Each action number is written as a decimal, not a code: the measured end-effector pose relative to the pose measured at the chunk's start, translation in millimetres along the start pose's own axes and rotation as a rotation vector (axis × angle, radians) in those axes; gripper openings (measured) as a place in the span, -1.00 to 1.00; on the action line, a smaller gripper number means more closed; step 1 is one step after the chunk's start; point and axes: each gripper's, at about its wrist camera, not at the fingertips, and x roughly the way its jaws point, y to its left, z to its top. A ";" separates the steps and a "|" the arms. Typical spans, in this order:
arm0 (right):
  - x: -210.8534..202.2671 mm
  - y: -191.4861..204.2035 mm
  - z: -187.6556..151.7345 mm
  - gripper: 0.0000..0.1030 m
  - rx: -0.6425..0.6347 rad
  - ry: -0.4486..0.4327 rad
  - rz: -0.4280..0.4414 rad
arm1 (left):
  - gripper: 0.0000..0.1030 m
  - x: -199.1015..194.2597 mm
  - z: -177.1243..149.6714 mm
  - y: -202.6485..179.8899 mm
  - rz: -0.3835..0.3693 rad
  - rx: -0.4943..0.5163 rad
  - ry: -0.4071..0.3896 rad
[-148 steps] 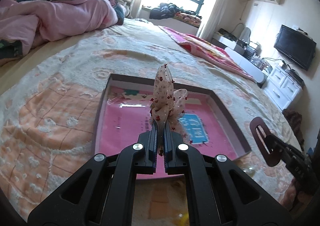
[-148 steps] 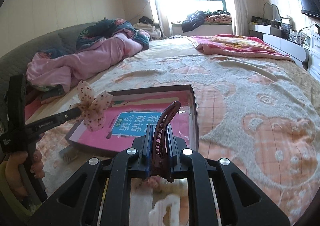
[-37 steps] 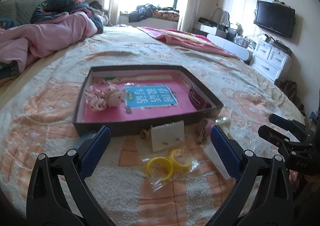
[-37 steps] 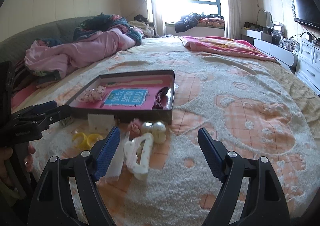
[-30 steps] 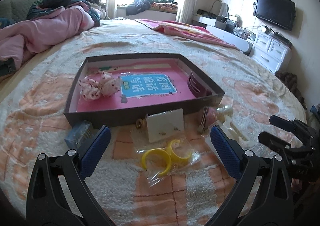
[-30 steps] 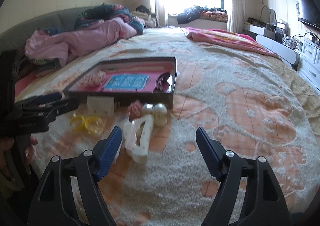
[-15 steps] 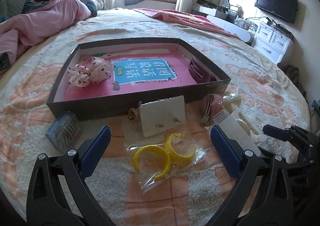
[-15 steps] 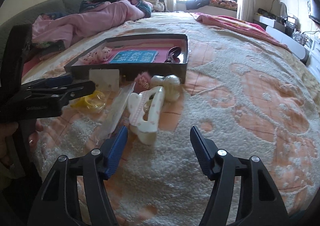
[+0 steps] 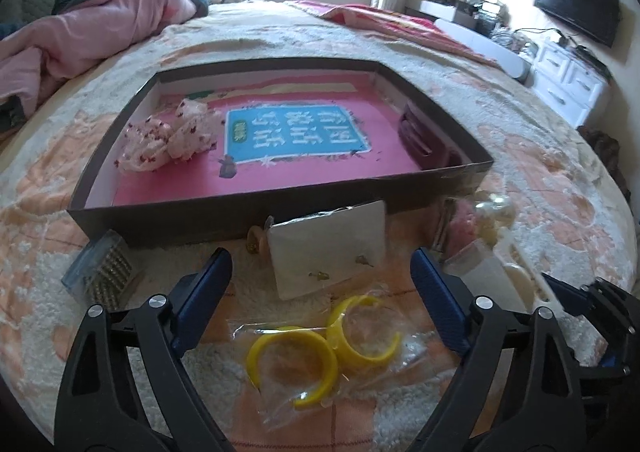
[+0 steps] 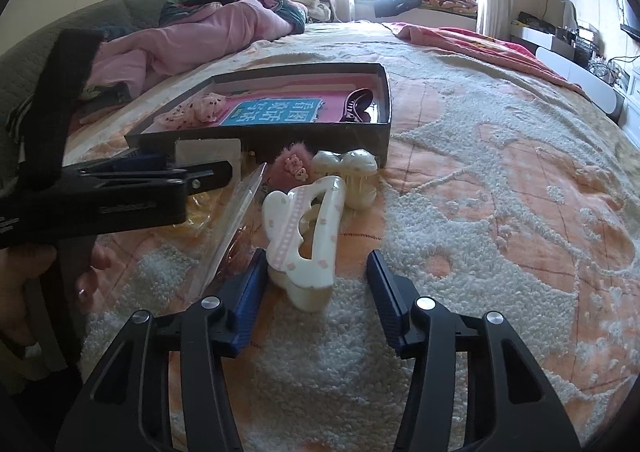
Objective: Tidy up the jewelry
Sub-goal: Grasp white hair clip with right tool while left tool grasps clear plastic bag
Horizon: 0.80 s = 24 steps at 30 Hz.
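A dark shallow box point(image 9: 280, 208) with a pink floor lies on the bed and holds a spotted fabric scrunchie point(image 9: 168, 136) and a maroon hair claw point(image 9: 424, 136). My left gripper point(image 9: 320, 264) is open and empty, straddling a white earring card point(image 9: 328, 248) just above two yellow rings in a clear bag point(image 9: 320, 356). My right gripper point(image 10: 316, 264) is open and empty, its fingers either side of a white hair claw with pink dots point(image 10: 308, 232). The box also shows in the right wrist view point(image 10: 376, 140).
A small clear case of gold pieces point(image 9: 100, 272) lies left of the card. A pink fluffy clip point(image 10: 292, 166) and a cream mushroom-shaped clip point(image 10: 352, 176) sit against the box front. A clear plastic sleeve point(image 10: 236, 220) lies beside the white claw. Pink bedding point(image 9: 80, 32) is piled at the far left.
Both grippers put the scrunchie and the maroon claw in the box, opened, and drew back. They have since lowered toward the loose items in front of the box.
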 end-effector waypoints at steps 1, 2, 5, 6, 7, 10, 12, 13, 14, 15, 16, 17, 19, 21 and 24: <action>-0.4 0.0 0.2 -0.21 0.000 -0.004 0.005 | 0.59 1.5 0.3 0.6 0.004 -0.009 0.006; -0.5 0.0 0.4 -0.36 0.001 -0.005 0.013 | 0.59 3.1 0.9 1.4 0.013 -0.022 0.012; -1.4 0.6 0.3 -0.37 -0.003 -0.005 0.020 | 0.59 5.2 2.4 3.9 0.019 -0.059 0.022; -2.3 0.7 0.4 -0.37 0.001 -0.007 0.025 | 0.59 6.0 2.9 3.5 0.025 -0.064 0.024; -4.1 -0.3 0.7 -0.38 0.011 -0.012 0.034 | 0.59 7.2 3.4 2.9 0.029 -0.068 0.025; -9.5 -2.1 2.6 -0.38 0.021 -0.038 0.027 | 0.59 10.4 4.5 -0.8 0.039 -0.070 0.027; -12.4 -4.5 3.4 -0.38 0.036 -0.049 0.031 | 0.59 12.0 4.9 -2.1 0.053 -0.070 0.027; -13.8 -5.7 3.8 -0.38 0.042 -0.055 0.031 | 0.53 12.2 5.2 -1.8 0.056 -0.075 0.024; -14.7 -6.2 4.0 -0.38 0.044 -0.058 0.030 | 0.46 12.0 5.8 -1.9 0.058 -0.074 0.020; -15.5 -6.7 4.0 -0.38 0.044 -0.061 0.028 | 0.29 11.8 6.0 -2.4 0.055 -0.070 0.017; -16.8 -7.5 4.0 -0.39 0.047 -0.065 0.028 | 0.19 10.6 6.1 -1.9 0.053 -0.067 0.014; -17.9 -8.1 4.3 -0.39 0.049 -0.068 0.031 | 0.17 9.6 6.1 -0.7 0.049 -0.070 0.013; -20.3 -9.0 4.9 -0.39 0.051 -0.079 0.030 | -0.08 5.9 5.4 2.1 0.046 -0.074 0.012; -23.4 -9.1 5.5 -0.39 0.047 -0.092 0.029 | -0.31 0.0 3.8 6.8 0.031 -0.089 0.009; -26.7 -10.3 6.2 -0.39 0.049 -0.104 0.030 | -0.64 -9.9 0.9 17.4 -0.012 -0.118 0.016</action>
